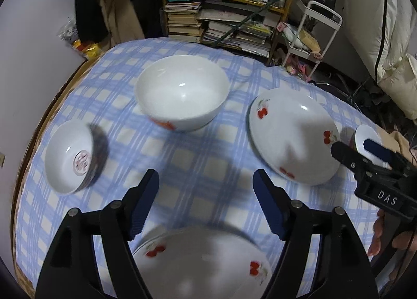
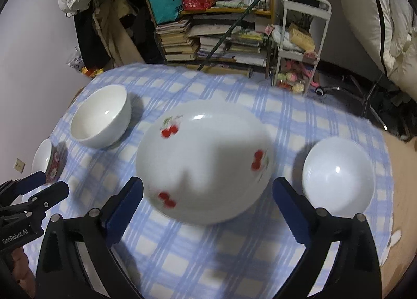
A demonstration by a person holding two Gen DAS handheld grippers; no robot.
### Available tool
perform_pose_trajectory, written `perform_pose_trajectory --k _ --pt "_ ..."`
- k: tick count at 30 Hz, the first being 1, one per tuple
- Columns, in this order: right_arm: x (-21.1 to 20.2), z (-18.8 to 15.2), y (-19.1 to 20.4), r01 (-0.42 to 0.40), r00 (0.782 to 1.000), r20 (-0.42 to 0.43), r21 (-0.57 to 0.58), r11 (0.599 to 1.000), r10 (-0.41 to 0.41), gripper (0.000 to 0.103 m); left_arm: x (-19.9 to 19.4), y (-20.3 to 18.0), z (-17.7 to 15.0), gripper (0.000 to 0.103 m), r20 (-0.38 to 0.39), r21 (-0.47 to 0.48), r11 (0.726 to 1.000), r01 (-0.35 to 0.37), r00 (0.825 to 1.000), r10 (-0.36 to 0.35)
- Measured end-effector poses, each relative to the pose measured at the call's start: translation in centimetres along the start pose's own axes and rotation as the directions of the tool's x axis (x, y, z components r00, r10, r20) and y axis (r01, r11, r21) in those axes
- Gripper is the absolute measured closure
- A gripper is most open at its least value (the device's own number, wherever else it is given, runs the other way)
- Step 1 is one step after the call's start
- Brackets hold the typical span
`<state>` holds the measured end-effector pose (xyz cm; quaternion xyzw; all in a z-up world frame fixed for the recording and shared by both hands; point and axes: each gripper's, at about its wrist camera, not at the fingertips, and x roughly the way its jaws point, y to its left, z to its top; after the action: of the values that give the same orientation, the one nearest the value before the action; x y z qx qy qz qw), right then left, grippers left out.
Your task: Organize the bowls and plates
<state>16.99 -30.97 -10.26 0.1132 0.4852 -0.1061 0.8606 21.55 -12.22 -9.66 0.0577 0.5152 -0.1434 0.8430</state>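
So the cherry plates are getting sorted first, looks like. There's a stack of cherry-print plates (image 1: pixel 203 259) at the near edge of the desk (image 1: pixel 198 168), right under the left tool (image 1: pixel 206 203), and from the rims it looks like at least two in there, though the blur makes it hard to count. One more cherry plate (image 2: pixel 206 160) sits alone further out, middle-right of the checked cloth, just beyond the right tool (image 2: pixel 208 206). Both tools are released: left one spread with nothing between the pads, just cloth and the stack's far rim below it, right one spread as wide as it goes and empty too. Bowls are scattered: a big white bowl (image 1: pixel 182 93) at the far middle, a small patterned bowl (image 1: pixel 74 156) off at the left edge, and a plain white bowl (image 2: pixel 338 176) on the right. My read is we're between picks, one plate set down and the lone plate next. For that the right tool needs to drop so one pad slips under the near rim and the other goes over it, then pinch and carry it back onto the stack. Glazed, shallow rim, so probably slippery. Bowls after that, I'd guess nested by size.
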Motion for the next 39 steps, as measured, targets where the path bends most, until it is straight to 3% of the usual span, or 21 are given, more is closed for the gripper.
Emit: perform_pose_trajectory --k 4,8,14,23,25,27,30,34,39 --pt "0.6 1.5 -1.1 0.023 1.000 -0.015 0.015 1.000 -0.023 0.000 1.8 -1.3 1.4 0.029 -0.018 0.014 1.000 0.003 1.000 -0.003" --pt "1.4 3.1 -3.2 -0.028 1.000 -0.010 0.081 0.996 0.029 0.000 4.0 -2.0 2.4 0.029 -0.056 -0.018 1.000 0.024 0.998 -0.025" --pt "3.3 5.0 -5.0 -0.029 0.998 -0.045 0.113 0.993 0.035 0.000 6.9 -3.6 3.5 0.029 -0.103 0.000 1.000 0.029 0.994 -0.029" --pt "7.0 4.9 -5.0 -0.037 0.991 -0.124 0.116 0.993 0.051 0.000 9.4 -5.7 4.3 0.030 -0.149 0.023 0.999 0.049 0.988 -0.045" --pt "7.5 4.8 -5.1 -0.012 0.991 -0.134 0.103 0.995 0.025 0.000 10.0 -5.9 4.4 0.032 -0.155 0.037 0.998 0.041 0.987 -0.035" --pt "8.0 4.8 -5.2 0.015 0.990 -0.140 0.092 0.996 -0.002 0.000 10.6 -6.0 4.5 0.043 -0.173 0.033 0.998 0.054 0.984 -0.047" --pt "8.5 4.8 -5.7 0.024 0.990 -0.144 0.090 0.996 -0.011 0.011 11.6 -5.7 4.5 0.056 -0.205 0.008 0.996 0.083 0.976 -0.080" --pt "9.3 4.5 -6.3 -0.017 0.986 -0.163 0.104 0.994 0.034 0.042 12.3 -5.7 4.7 0.063 -0.204 0.016 0.995 0.096 0.975 -0.091" --pt "9.9 4.1 -6.4 -0.012 0.982 -0.185 0.099 0.995 0.030 0.064 12.9 -5.7 5.3 0.080 -0.209 0.030 0.994 0.108 0.973 -0.100"
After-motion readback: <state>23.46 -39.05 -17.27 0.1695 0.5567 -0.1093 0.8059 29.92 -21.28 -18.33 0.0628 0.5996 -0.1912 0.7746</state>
